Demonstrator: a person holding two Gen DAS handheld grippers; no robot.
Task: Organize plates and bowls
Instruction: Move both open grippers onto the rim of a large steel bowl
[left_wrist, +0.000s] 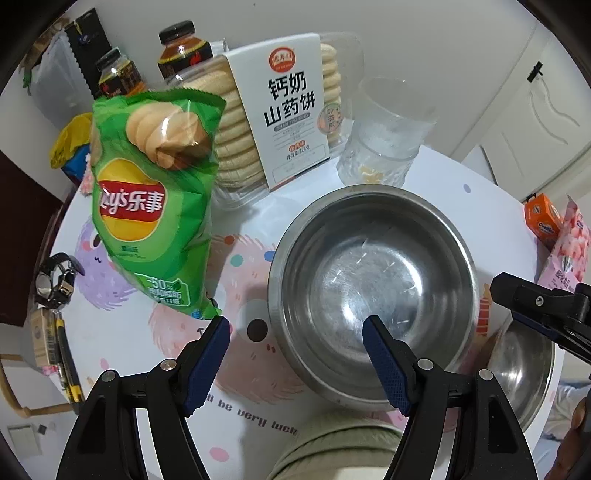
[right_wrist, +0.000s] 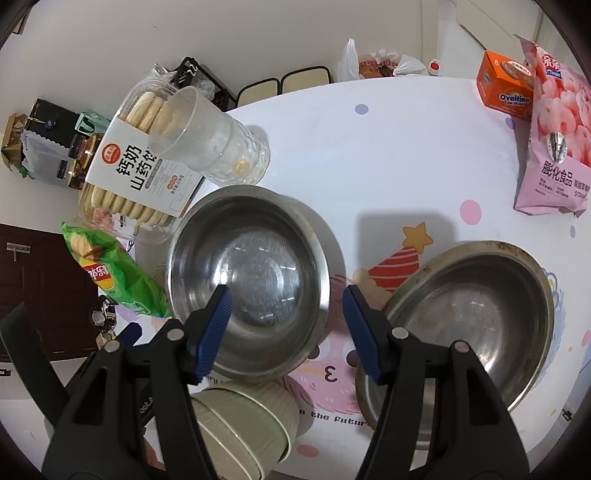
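Steel bowls (right_wrist: 251, 273) (two) beside green bowl (right_wrist: 243, 424)

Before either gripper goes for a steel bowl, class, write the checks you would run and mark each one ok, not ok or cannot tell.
1. Left gripper jaws open and holding nothing: ok.
2. Right gripper jaws open and holding nothing: ok.
3. Left steel bowl upright and empty: ok.
4. Right steel bowl free to lift alone: not ok, it sits tilted on another steel bowl beneath it.
5. Room around the left steel bowl: not ok, the glass cup, biscuit box and chip bag crowd its far side.
6. Green ribbed bowls nested evenly: cannot tell, the right gripper partly hides them.
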